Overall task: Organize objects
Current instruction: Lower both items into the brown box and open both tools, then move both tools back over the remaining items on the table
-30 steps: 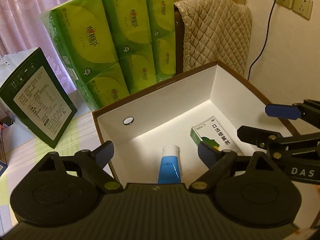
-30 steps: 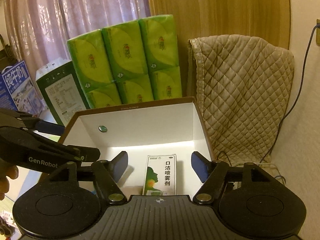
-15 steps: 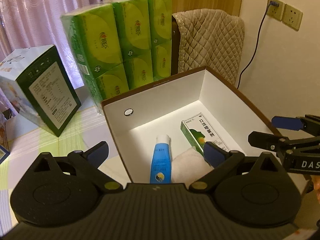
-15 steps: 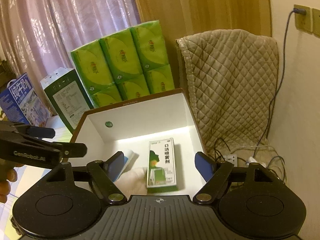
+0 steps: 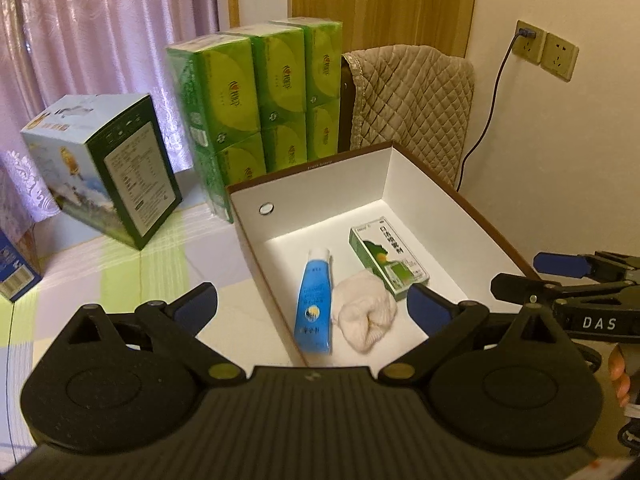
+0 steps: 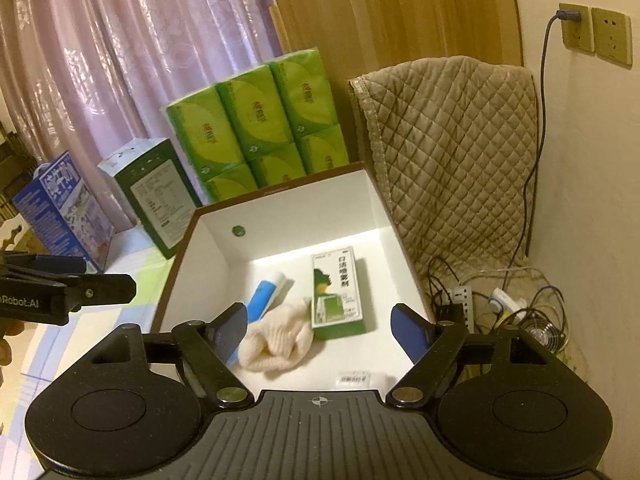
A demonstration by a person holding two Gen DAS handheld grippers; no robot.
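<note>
both grippers (image 5: 312, 306) (image 6: 318, 326) wide open, empty; your right one sits nearer the cloth (image 6: 276, 338), lower centre, just ahead.

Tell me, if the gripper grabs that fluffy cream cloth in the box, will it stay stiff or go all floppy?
Probably floppy: the cream cloth lies crumpled in soft folds, so it would likely droop from the fingers. It looks light for its size. It should not roll, though lifting it might nudge the blue tube and green carton beside it.

Black claw (image 5: 312, 306) with blue pads (image 5: 196, 306) and brass screws (image 5: 219, 370)
</note>
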